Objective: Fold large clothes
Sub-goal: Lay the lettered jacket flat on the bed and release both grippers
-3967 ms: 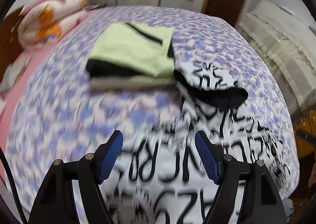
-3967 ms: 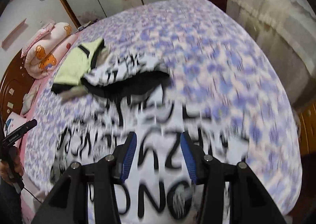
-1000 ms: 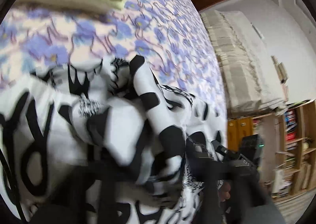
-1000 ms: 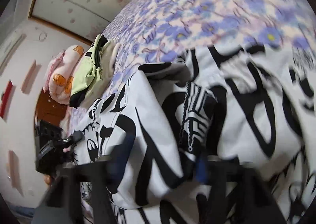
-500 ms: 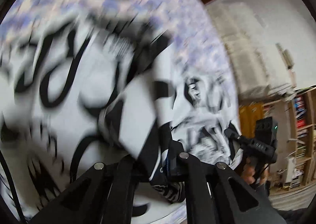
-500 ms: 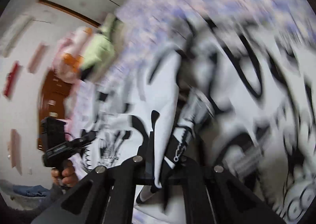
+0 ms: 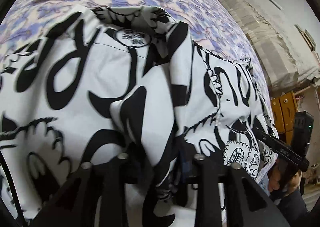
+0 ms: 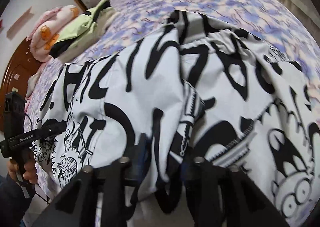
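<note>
gripping bunched cloth, the left gripper (image 7: 160, 167) and right gripper (image 8: 162, 165) both clamp the jacket (image 7: 84, 78). it lies rumpled, white with black lettering, on the bed (image 7: 200, 12).

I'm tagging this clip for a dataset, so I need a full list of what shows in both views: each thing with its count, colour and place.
jacket: one, white with black lettering, spread on the bed, pinched by both grippers.
bedspread: one, purple floral, under everything.
folded clothes: one stack, pale green, black and beige, on the bed beyond the jacket.
rolled blanket: one, pink with orange figures, by the brown headboard.
covered furniture: one, under a beige cloth, beside the bed.
wooden cabinet: one, orange-brown, next to it.
left gripper: black, shut on the jacket's near edge.
right gripper: black, shut on the jacket's near edge.
</note>
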The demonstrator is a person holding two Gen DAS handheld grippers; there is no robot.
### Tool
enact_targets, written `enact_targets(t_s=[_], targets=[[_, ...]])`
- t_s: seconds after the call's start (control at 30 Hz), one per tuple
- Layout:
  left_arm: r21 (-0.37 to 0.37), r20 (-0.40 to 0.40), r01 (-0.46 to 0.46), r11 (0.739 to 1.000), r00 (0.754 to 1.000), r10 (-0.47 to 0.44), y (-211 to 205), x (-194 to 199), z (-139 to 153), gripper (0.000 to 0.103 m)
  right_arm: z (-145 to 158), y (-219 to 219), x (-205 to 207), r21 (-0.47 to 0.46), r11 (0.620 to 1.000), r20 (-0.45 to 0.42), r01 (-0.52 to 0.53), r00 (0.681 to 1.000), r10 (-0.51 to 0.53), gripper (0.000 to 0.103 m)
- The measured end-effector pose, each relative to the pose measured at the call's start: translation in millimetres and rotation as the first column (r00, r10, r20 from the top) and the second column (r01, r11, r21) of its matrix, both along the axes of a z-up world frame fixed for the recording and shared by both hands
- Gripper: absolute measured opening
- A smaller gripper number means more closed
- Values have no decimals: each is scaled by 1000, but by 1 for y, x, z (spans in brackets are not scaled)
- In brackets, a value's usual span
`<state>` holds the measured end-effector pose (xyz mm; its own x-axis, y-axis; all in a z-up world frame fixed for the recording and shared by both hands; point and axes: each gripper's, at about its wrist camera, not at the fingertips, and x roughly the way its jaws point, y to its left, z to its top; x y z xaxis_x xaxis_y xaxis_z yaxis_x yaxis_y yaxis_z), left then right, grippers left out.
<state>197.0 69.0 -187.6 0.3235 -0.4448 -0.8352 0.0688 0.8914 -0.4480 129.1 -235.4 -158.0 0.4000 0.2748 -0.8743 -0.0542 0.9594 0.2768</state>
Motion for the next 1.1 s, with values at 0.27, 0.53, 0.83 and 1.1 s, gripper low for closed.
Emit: enact_targets(t_s=[0.27, 0.53, 0.83, 1.1], targets=[[193, 152, -89, 977, 987, 60, 20, -42, 47, 58, 54, -10, -31, -195, 981, 112, 18, 994, 4, 38], [271, 354, -89, 959, 935, -13, -16, -59, 100, 57, 72, 42, -38, -145, 987, 196, -76, 975, 104, 38], [202, 296, -7, 979, 954, -54, -63, 2, 55, 15, 28, 105, 0, -198, 968, 297, -153, 932, 207, 38], [174, 224, -75, 982, 974, 34, -35, 16, 9, 2, -4, 37, 22, -335, 940, 311, 65, 949, 45, 35]])
